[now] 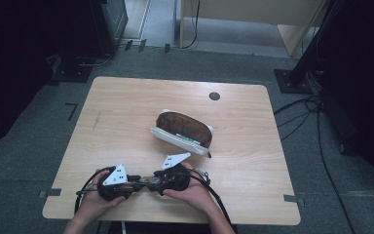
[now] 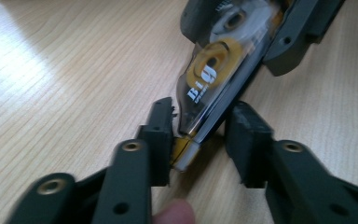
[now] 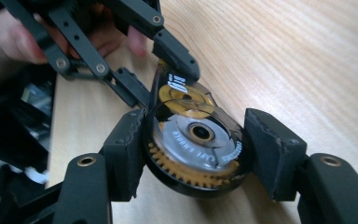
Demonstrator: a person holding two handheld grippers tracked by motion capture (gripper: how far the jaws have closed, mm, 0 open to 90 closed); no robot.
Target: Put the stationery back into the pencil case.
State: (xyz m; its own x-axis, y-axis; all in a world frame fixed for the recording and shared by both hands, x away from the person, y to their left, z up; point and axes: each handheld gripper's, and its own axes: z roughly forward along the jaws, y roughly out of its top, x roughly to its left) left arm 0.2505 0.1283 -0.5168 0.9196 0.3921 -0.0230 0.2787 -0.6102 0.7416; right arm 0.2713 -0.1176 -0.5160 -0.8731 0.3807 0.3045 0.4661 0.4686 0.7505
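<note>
A correction tape dispenser (image 3: 198, 140), clear dark plastic with yellow gears, hangs just above the wooden table (image 1: 126, 97) near its front edge. My right gripper (image 3: 196, 156) is shut on its round body, one pad on each side. My left gripper (image 2: 198, 135) faces it and is closed around the narrow nose, whose yellow and white tip (image 2: 184, 153) sits against the left pad. In the high view the two grippers, left (image 1: 137, 183) and right (image 1: 157, 181), meet tip to tip with the dispenser (image 1: 148, 182) between them.
A brown and white pencil case (image 1: 185, 127) lies open at the table's middle, just beyond the hands. A dark round grommet (image 1: 214, 96) sits near the far edge. Cables trail on the floor at the right.
</note>
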